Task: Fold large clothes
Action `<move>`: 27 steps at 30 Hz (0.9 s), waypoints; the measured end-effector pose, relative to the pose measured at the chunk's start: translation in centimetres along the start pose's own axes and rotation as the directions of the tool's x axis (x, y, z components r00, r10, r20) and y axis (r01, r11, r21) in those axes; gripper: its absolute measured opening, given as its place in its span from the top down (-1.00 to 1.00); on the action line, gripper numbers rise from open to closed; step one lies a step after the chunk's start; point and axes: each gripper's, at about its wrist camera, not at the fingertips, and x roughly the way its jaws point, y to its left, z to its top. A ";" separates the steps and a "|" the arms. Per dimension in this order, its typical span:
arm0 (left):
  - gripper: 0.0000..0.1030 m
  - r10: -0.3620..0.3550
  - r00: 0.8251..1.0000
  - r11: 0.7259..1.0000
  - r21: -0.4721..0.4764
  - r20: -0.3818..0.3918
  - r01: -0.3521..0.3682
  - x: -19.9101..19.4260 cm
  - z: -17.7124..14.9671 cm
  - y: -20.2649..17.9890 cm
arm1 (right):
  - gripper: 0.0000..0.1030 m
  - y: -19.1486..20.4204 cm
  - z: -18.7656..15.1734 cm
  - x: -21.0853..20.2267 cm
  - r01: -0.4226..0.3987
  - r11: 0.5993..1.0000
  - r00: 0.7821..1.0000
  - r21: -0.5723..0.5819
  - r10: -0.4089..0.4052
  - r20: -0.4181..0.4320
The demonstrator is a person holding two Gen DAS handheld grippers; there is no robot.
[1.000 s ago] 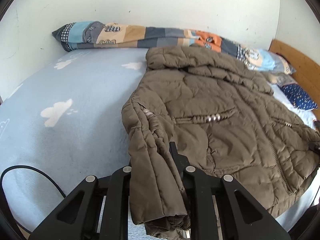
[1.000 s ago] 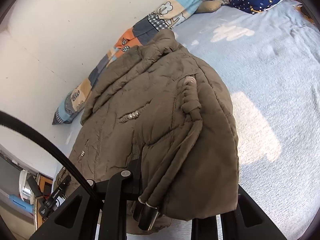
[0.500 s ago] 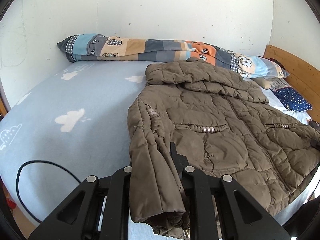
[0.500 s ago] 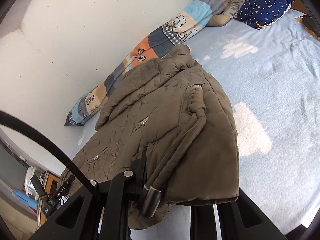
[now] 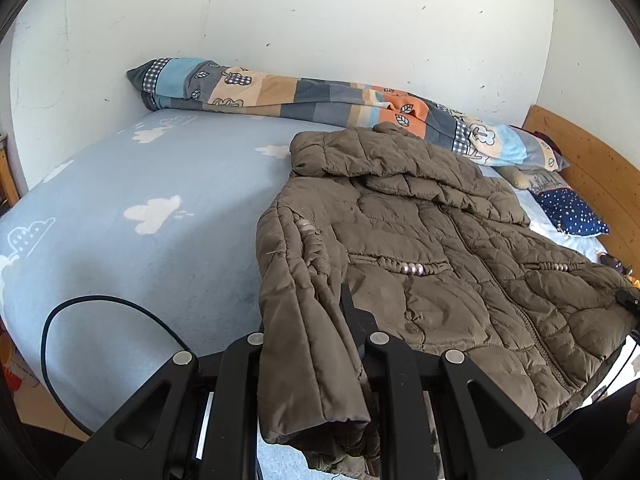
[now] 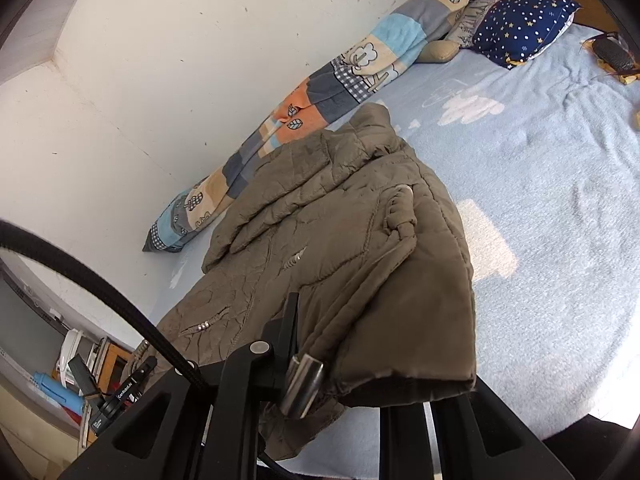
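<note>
Both tools have risen since a second ago, lifting the jacket's near hem higher off the bed. I see my left tool clamped narrow on one sleeve cuff of the brown jacket, and my right tool pinched tight on the other cuff. Its collar lies toward the bed's far edge, by the patchwork quilt along the wall.

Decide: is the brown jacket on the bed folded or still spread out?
Spread. The brown jacket lies open-faced on the bed, front and collar showing; only its sleeve cuffs are lifted.
</note>
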 end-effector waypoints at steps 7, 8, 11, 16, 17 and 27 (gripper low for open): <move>0.68 -0.015 1.000 1.000 -0.025 0.022 0.016 -1.4 0.9 0.9 | 0.65 0.9 -0.2 -2.0 -0.010 0.998 1.000 -0.054 0.010 0.000; 0.68 -0.015 1.000 1.000 -0.025 0.026 0.016 -1.6 1.0 1.0 | 0.65 1.0 -0.2 -2.3 -0.013 0.998 1.000 -0.063 0.013 0.003; 0.68 -0.020 0.999 0.999 -0.028 0.036 0.021 -2.2 1.3 1.2 | 0.66 1.4 -0.2 -3.0 -0.019 0.997 1.000 -0.080 0.019 0.008; 0.68 -0.032 0.999 0.998 -0.047 0.043 0.034 -2.8 2.1 1.6 | 0.67 1.8 -0.2 -4.1 -0.037 0.994 0.999 -0.106 0.039 0.023; 0.68 -0.036 0.998 0.998 -0.050 0.046 0.038 -2.8 2.3 1.7 | 0.67 1.9 -0.2 -4.3 -0.041 0.993 0.999 -0.109 0.044 0.024; 0.68 -0.036 0.997 0.999 -0.038 0.064 0.039 -2.9 3.3 1.4 | 0.68 2.1 0.6 -4.8 -0.060 0.989 0.997 -0.135 0.066 0.041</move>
